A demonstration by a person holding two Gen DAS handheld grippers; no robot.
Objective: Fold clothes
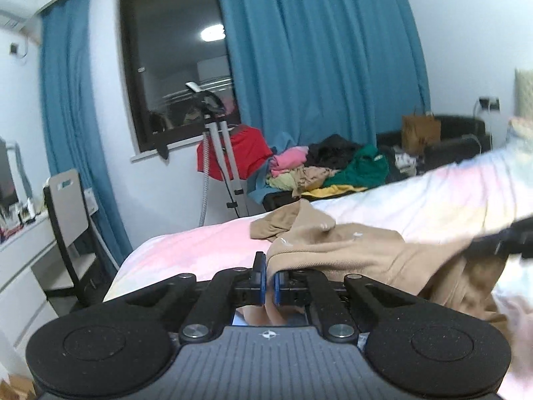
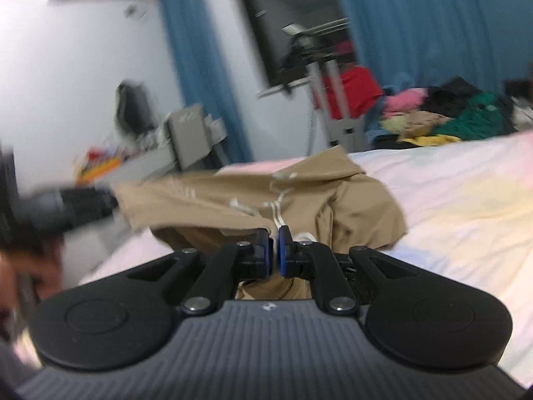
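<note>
Both the left tongs [image 1: 269, 275] and the right tongs [image 2: 275, 250] are clenched on the edge of a crumpled tan cotton garment [image 1: 359, 253] lifted above the pastel-sheeted bed [image 1: 186, 250].

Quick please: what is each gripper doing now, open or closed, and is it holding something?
Left gripper: closed on the tan garment.
Right gripper: closed on the same tan garment.

A pastel bed [image 1: 186, 246] carries a rumpled tan garment [image 1: 336, 246].
</note>
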